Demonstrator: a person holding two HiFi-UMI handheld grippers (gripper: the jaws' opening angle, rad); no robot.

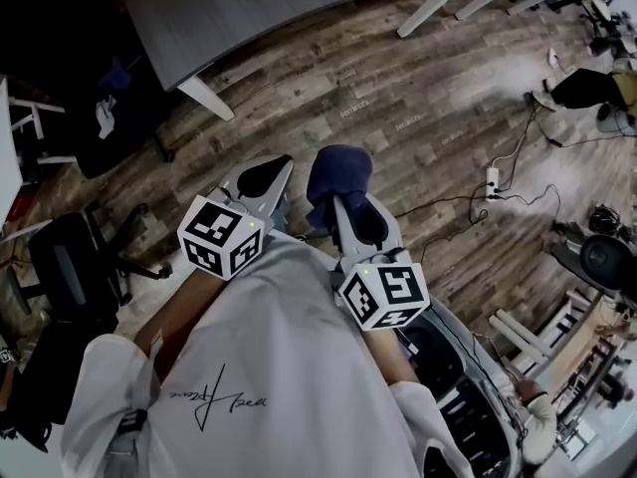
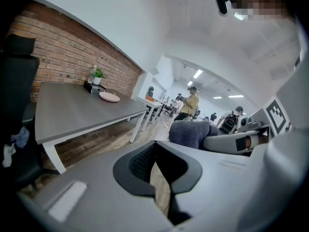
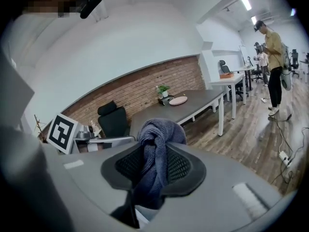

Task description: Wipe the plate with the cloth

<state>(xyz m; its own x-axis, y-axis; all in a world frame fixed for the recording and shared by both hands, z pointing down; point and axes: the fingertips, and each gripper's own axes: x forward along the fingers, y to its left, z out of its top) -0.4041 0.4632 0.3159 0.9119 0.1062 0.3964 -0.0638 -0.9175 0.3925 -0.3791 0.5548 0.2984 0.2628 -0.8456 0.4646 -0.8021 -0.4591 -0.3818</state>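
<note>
Right gripper view | cloth (image 3: 157,141) clamped in right hand-held gripper (image 3: 153,167) | plate (image 3: 178,100) well ahead

path: open floor (image 1: 398,98) ahead | obst: table (image 1: 259,8) front-left w/ plate (image 3: 178,100) + plant (image 3: 163,91) far end, chair (image 1: 75,267) left

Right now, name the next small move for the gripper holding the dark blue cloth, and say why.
Probably bring the right gripper, shut on the dark blue cloth, closer to the long grey table: the round pinkish plate lies there, well out of reach. The left gripper is shut and empty.
</note>
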